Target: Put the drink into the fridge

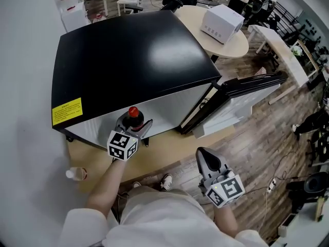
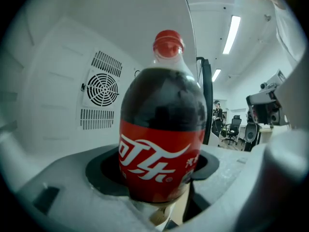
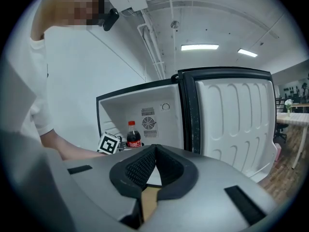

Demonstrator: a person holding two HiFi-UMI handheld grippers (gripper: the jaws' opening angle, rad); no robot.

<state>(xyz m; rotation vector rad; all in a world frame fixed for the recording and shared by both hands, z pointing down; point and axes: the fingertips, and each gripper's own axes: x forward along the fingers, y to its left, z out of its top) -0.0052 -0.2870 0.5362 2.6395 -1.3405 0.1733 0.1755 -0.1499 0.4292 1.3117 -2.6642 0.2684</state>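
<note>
1. The left claw (image 2: 159, 178) is clenched on the drink (image 2: 161, 129), a dark cola bottle with a red cap and a red label. Its grey jaws press on the lower body from both sides.
2. The drink stands upright in that grip, at the mouth of the fridge (image 1: 128, 60), just under the front edge of its black top. In the left gripper view the white inner walls rise to its left and behind it.
3. A round fan grille (image 2: 102, 88) sits on the fridge's back wall, behind the bottle and to its left.
4. Whether the bottle's base touches the fridge floor cannot be told (the jaws hide it).
5. The fridge door (image 3: 236, 120) stands swung wide open to the right, its ribbed white inner face showing.
6. The right claw (image 3: 155, 151) is closed with nothing in it, its dark pads meeting. It hangs well apart from the fridge, pointing at the open compartment.
7. A small bottle (image 1: 76, 174) lies on the floor at the person's left.
8. Beyond the fridge, a white box (image 1: 222, 23) sits on a round worktop (image 1: 241, 48).
</note>
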